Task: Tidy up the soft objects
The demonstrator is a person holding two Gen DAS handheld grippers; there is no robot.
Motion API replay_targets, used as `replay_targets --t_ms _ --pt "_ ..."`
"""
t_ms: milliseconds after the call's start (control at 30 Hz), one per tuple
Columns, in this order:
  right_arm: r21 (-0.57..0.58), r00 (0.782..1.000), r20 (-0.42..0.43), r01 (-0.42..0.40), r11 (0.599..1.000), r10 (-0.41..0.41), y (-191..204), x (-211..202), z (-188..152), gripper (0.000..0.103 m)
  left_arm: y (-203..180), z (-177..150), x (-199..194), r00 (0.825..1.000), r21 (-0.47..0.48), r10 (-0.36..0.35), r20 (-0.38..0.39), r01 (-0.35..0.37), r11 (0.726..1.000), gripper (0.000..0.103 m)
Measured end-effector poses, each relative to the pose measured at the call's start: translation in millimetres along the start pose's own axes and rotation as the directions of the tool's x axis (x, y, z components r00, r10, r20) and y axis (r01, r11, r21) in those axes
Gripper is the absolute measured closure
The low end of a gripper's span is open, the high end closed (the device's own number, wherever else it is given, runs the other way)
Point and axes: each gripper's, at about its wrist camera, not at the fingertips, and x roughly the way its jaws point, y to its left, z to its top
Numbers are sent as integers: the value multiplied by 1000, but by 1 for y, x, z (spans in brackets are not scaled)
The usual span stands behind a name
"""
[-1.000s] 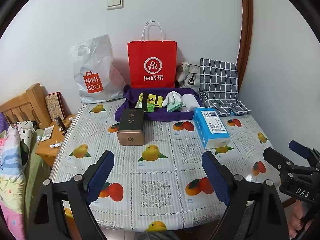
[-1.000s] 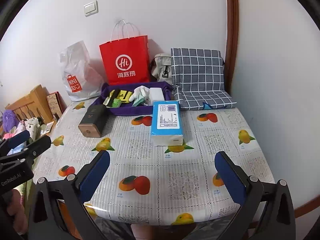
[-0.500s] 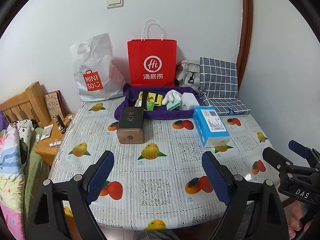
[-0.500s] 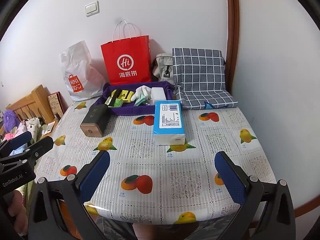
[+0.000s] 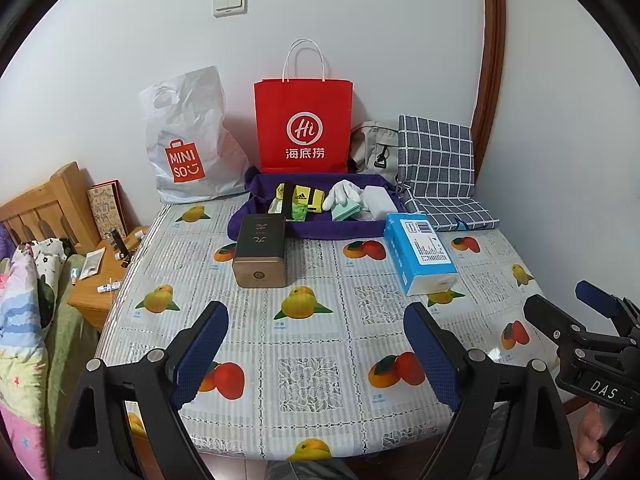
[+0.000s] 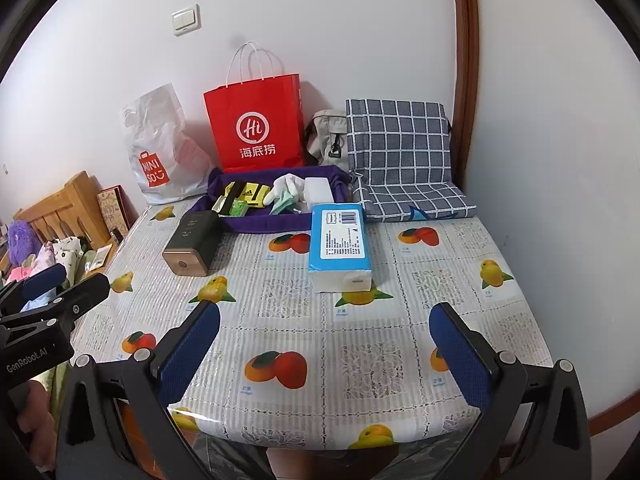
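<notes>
Hovering, both empty | left gripper wide, right gripper wide, near surface edge | tissue pack just in front of purple tray | likely light, squashy; pinch across long sides.

Left gripper: jaws spread wide, blue pads facing each other, nothing between them. It is held level over the near edge of the table, toward the near-left corner, clear of the surface. Right gripper: jaws likewise wide apart and holding nothing, poised over the near edge toward the near-right corner. Both point toward the far edge, side by side, apart.
</notes>
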Motion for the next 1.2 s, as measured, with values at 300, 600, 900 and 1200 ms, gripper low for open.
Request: replay_targets --t_ms 300,600,900,1200 --pt "0 1000 1 -2 1000 2 2 0 0 0 0 0 0 1000 -4 1 -2 -1 1000 14" --pt "1 1000 3 -2 1000 2 3 0 0 0 -1 0 0 1000 -4 2 -2 -2 1000 14" --pt "0 1000 3 -3 1000 3 3 -1 1 0 -1 0 0 1000 -5 3 -2 -3 1000 14" --pt "-1 1000 4 -2 1000 2 3 -1 2 0 -2 0 0 1000 -6 2 -2 -2 1000 14"
